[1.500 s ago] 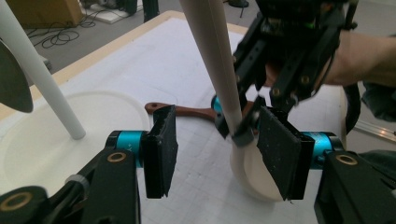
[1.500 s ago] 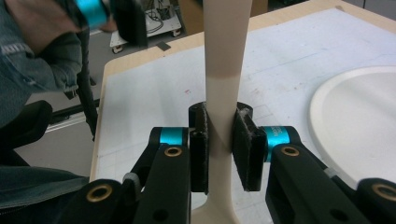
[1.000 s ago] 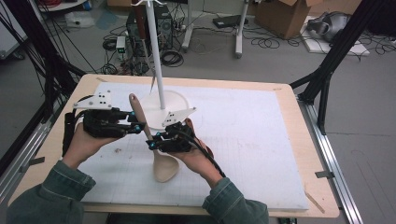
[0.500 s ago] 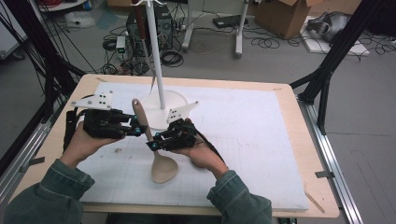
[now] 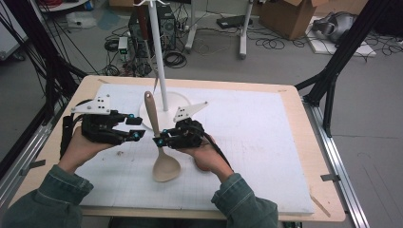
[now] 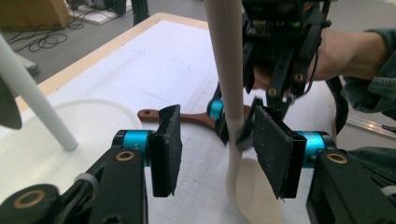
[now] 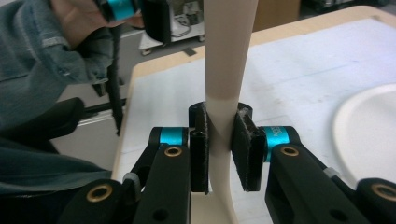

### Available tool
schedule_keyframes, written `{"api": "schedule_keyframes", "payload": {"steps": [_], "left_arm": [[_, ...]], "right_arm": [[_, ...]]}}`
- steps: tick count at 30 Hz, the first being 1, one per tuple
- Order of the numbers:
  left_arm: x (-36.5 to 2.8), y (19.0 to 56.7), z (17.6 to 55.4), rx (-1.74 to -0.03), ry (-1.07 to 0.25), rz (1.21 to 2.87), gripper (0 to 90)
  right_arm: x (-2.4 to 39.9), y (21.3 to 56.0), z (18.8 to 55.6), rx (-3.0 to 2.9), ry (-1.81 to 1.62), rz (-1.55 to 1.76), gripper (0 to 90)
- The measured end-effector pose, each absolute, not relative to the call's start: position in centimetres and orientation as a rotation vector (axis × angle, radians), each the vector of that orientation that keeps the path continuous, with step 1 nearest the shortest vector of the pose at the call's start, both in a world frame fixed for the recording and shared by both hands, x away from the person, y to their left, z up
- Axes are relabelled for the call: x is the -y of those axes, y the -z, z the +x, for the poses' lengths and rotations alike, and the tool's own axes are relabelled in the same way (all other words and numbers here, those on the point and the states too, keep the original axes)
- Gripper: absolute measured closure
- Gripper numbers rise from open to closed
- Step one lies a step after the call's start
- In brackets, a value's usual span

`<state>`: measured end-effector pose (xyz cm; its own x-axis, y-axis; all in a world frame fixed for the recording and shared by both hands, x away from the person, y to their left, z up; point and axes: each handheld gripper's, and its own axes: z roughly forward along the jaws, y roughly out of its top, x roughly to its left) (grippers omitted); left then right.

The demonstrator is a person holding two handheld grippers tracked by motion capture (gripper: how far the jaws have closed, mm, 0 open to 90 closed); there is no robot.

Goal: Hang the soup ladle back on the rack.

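Note:
A cream plastic spoon (image 5: pixel 153 118) is held above the white mat, handle pointing away from the person and bowl (image 5: pixel 166 168) toward them. My right gripper (image 5: pixel 159 141) is shut on the spoon's neck (image 7: pixel 224 126), both pads pressed against it. My left gripper (image 5: pixel 137 128) stands just left of the handle. Its jaws have just been opening. In the left gripper view the handle (image 6: pixel 229 84) runs close by the right pad (image 6: pixel 273 156), which does not press on it, and the left pad (image 6: pixel 166 149) is well clear.
A white stand with a thin pole (image 5: pixel 159 61) and a round base (image 5: pixel 180 102) rises behind the spoon. A dark brown wooden utensil (image 6: pixel 187 116) lies on the mat (image 5: pixel 256 142) under the right hand. Cables and boxes lie on the floor beyond the table.
The left jaws have come apart from the spoon's handle. The handle's tip has swung a little to the right while the right gripper keeps its hold.

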<state>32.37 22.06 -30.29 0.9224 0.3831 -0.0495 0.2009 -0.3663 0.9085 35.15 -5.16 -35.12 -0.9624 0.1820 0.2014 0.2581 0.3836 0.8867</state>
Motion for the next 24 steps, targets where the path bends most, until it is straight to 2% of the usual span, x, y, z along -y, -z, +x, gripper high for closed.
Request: {"api": "schedule_keyframes", "payload": {"steps": [7,24], "left_arm": [[-23.0,31.5,32.1,-0.460,-0.246,1.965,44.3],[-24.4,34.9,30.9,-0.532,-0.293,1.959,35.5]], "right_arm": [[5.7,34.8,35.6,2.559,1.675,-0.474,78.5],[6.4,32.9,37.1,2.541,1.696,-0.493,78.4]]}}
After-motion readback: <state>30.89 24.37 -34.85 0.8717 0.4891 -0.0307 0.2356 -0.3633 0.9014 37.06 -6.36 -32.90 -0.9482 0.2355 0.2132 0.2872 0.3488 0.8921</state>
